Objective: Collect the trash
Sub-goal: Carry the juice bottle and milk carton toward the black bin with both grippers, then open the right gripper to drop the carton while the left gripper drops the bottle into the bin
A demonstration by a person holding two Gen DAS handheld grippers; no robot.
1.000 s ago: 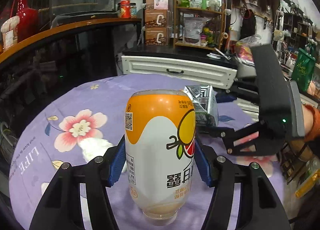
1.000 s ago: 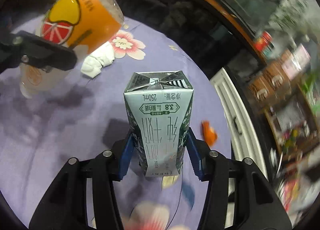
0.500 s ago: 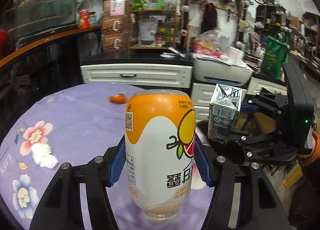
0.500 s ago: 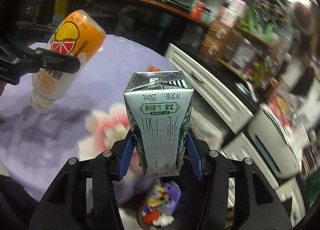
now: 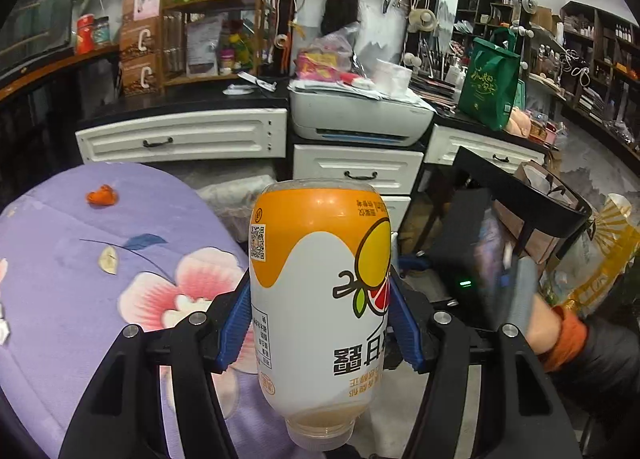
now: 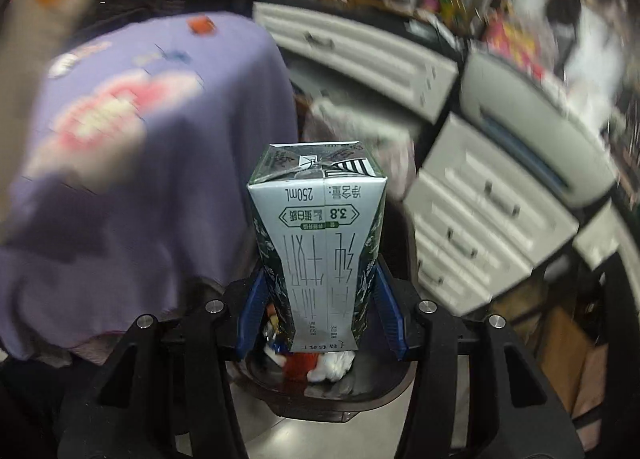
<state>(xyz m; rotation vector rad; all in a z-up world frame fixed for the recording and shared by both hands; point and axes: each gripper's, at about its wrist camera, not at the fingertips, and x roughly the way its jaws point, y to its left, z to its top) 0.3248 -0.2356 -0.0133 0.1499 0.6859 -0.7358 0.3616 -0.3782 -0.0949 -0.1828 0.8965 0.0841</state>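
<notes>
both grippers share 1 build: matte black angular linkage arms with round silver screw heads at the joints, and blue pads point(image 5: 236, 323) lining the inner fingers. in the left wrist view, at 4 o'clock, a hand point(image 5: 536, 323) wears a grey glove, an orange cuff and a dark sleeve (blurred).

One bottle point(image 5: 320, 299), one carton point(image 6: 318, 251), one orange scrap point(image 5: 102, 195) on the bench point(image 5: 60, 299), one bin point(image 6: 320, 391), one printer point(image 5: 360, 119), one green bag point(image 5: 488, 87), two tools.
</notes>
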